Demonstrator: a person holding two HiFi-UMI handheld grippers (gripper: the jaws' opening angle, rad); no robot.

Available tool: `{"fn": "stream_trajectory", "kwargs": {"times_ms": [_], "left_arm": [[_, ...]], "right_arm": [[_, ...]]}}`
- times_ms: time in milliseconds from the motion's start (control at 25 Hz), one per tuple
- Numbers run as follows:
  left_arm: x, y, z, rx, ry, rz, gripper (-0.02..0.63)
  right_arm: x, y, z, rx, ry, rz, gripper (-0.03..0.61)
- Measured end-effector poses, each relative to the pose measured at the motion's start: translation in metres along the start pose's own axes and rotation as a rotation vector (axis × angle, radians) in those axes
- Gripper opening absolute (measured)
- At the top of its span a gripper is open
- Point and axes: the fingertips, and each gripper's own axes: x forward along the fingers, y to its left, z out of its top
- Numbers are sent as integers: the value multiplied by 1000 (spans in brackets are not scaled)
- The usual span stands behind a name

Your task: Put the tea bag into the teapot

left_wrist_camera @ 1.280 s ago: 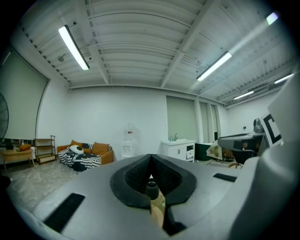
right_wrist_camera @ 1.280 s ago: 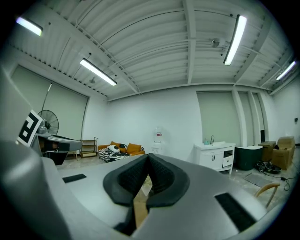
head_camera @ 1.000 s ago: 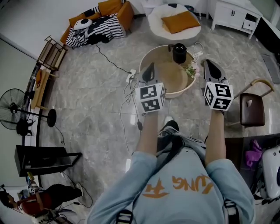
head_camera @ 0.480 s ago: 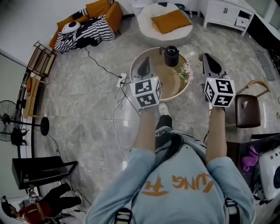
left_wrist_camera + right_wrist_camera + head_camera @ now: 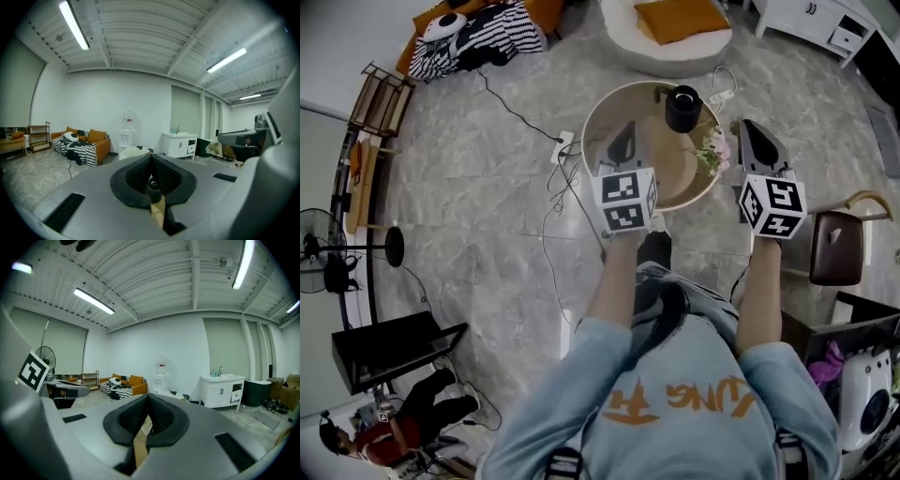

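Over the near edge of the round table point(image 5: 675, 167), you are holding the left gripper point(image 5: 622, 141) with its jaws pressed together on nothing. The right gripper point(image 5: 750, 136), just off the table's right rim, is likewise closed and empty. The black teapot point(image 5: 682, 108) is standing at the table's far side, near flowers point(image 5: 713, 150). The tea bag cannot be made out. Your shirt point(image 5: 675, 366) is showing orange lettering, "UNG" legible.

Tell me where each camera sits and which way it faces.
Head view: on the person's head, steeply down at the round table and teapot; both forearms show.
Left gripper view: on the left gripper, level across the room; its shut jaws show.
Right gripper view: same, on the right gripper.
Both gripper views share the sofa and white cabinet.
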Motion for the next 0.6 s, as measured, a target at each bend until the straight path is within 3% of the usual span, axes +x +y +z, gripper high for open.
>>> {"fn": "stream_trajectory", "kwargs": {"times_ms": [160, 320, 600], "left_arm": [[44, 26, -19, -31, 60, 5, 25], [85, 48, -34, -39, 102, 11, 25], [175, 95, -17, -80, 108, -19, 25]], "right_arm": [[56, 0, -17, -3, 40, -9, 12], [106, -7, -14, -109, 42, -69, 12], [217, 11, 4, -74, 83, 19, 12]]}}
